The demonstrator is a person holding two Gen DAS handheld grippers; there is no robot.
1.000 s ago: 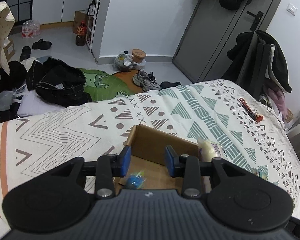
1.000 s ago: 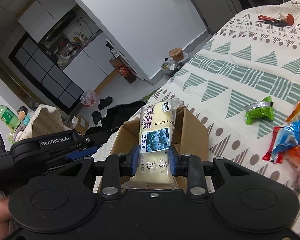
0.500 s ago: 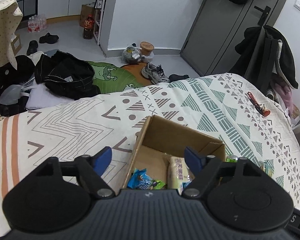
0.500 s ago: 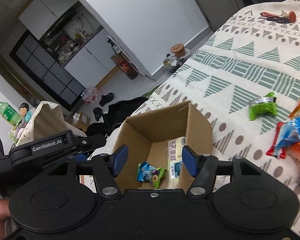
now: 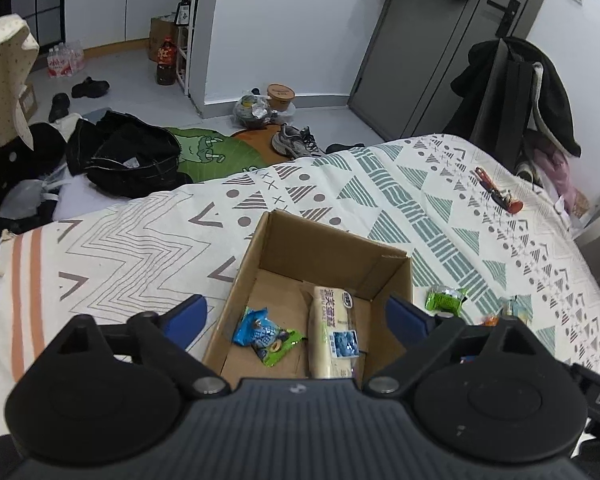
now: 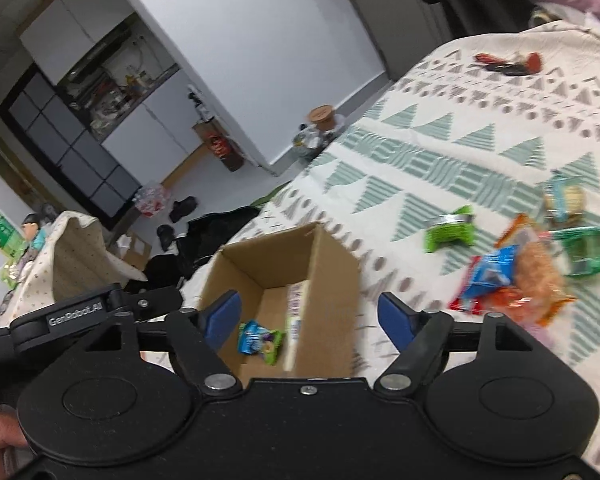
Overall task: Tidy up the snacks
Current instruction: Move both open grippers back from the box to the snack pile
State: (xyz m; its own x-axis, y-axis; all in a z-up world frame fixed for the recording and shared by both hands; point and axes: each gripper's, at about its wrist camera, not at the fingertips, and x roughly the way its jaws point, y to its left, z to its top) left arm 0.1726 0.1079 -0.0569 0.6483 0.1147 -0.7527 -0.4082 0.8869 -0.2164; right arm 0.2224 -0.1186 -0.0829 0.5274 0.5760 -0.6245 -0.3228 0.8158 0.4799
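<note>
Snacks sit inside a brown cardboard box [image 5: 324, 256] on a bed [image 5: 440, 208] with a patterned cover. From the left wrist view, the left gripper [image 5: 296, 314] hangs just above the near end of the box, with its blue fingers [image 5: 188, 314] spread wide and nothing between them. Inside the box, a small blue and green snack bag [image 5: 266, 336] lies flat on the bottom. Right beside it lies a long pale cake pack [image 5: 334, 332], close to the box's right wall. Both lie below the gap in the gripper. A green snack [image 5: 444, 298] lies on the bed just outside the box's right wall.

From the right wrist view, which is a bit blurry, the right gripper [image 6: 310, 316] is also spread wide and holds nothing. The box [image 6: 332, 264] sits under and just past its fingers [image 6: 394, 316]. The blue and green bag [image 6: 260, 340] and the pale pack [image 6: 294, 312] show inside it. To the right of the box, a heap of loose snacks [image 6: 512, 276] lies on the bed. The green snack [image 6: 450, 232] lies between the box and the heap.
</note>
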